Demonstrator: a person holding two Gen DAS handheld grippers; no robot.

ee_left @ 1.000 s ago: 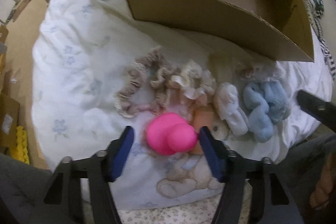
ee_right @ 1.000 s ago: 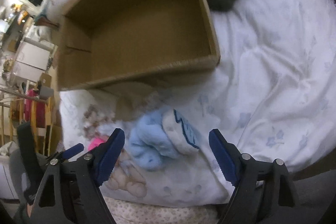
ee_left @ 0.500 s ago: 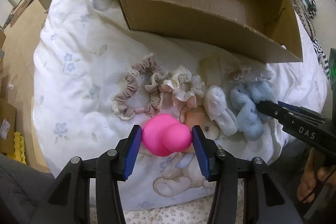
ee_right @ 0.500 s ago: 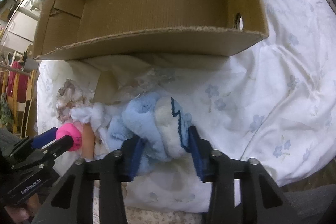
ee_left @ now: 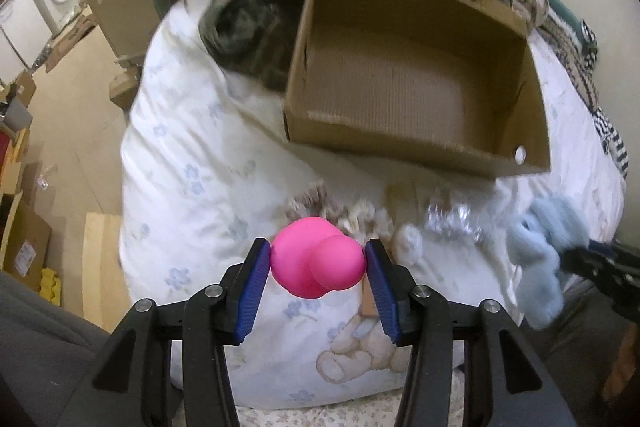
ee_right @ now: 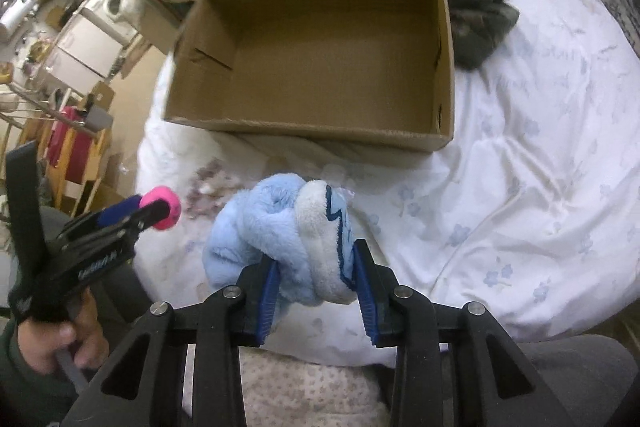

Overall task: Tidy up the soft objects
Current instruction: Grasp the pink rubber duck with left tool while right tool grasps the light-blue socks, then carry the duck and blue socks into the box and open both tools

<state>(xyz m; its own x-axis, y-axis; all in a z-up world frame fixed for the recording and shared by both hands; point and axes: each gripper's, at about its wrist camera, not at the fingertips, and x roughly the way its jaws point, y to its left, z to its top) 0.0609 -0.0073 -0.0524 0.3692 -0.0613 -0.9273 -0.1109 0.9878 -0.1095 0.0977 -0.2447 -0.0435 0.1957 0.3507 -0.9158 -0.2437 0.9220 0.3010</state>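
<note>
My left gripper is shut on a pink soft toy and holds it above the bed; it also shows in the right wrist view. My right gripper is shut on a fluffy blue sock bundle, lifted off the bed; it shows at the right of the left wrist view. An open, empty cardboard box lies ahead on the bed. Scrunchies and a white fluffy piece lie on the duvet below.
The white flowered duvet covers the bed. A dark grey garment lies beside the box at the back. Floor, boxes and shelves are off the bed's left edge. A teddy-print cloth lies at the near edge.
Both grippers have risen off the bed with their loads. The right closed on the blue sock bundle and the left on the pink toy; the box now sits lower in both views.
</note>
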